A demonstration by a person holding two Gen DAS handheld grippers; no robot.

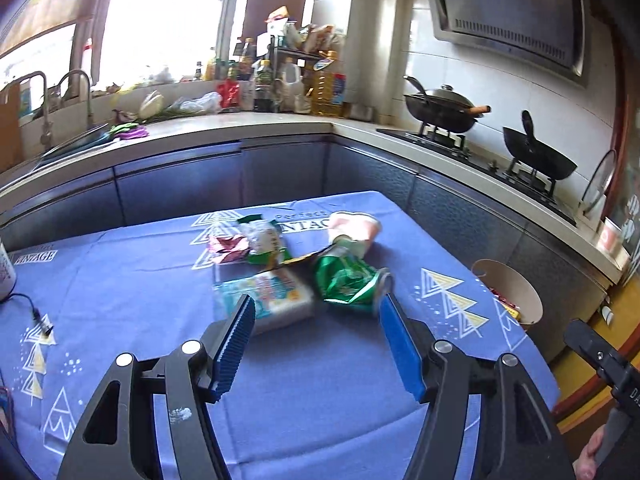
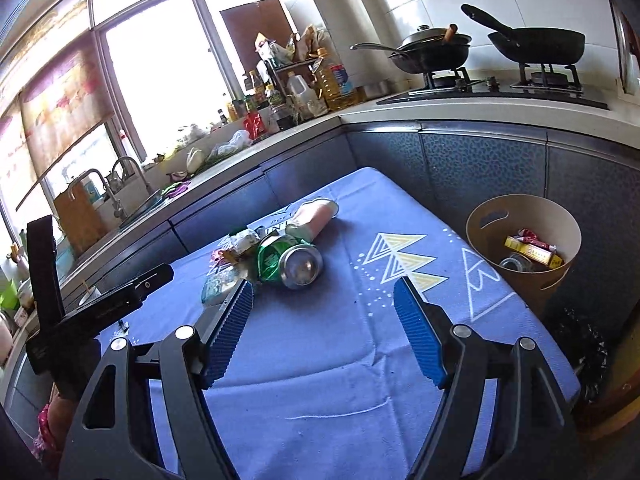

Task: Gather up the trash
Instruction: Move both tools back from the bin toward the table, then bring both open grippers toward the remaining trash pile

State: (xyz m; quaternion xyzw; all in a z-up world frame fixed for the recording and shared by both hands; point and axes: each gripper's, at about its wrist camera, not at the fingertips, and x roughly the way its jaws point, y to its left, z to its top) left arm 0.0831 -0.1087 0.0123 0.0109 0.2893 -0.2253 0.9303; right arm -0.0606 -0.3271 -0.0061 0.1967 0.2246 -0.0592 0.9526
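A pile of trash lies on the blue tablecloth (image 1: 128, 288): a crushed green can (image 1: 352, 284), a clear tissue pack (image 1: 272, 300), a pink crushed cup (image 1: 354, 230), a green-white wrapper (image 1: 264, 240) and a red wrapper (image 1: 226, 248). My left gripper (image 1: 316, 316) hovers open just short of the tissue pack and can, nothing between its pads. In the right wrist view the green can (image 2: 292, 262) and pink cup (image 2: 316, 216) lie ahead of my right gripper (image 2: 322, 300), which is open and empty. The tan bin (image 2: 524, 216) stands past the table's right edge with some trash inside.
The tan bin (image 1: 508, 292) sits right of the table. Blue-grey cabinets (image 1: 180, 188) wrap around behind, with a sink (image 1: 76, 140), bottles (image 1: 296, 80) and two woks (image 1: 440, 106) on a stove. A black cable (image 1: 36, 314) lies at the table's left. A hand (image 1: 592, 452) holds the other gripper.
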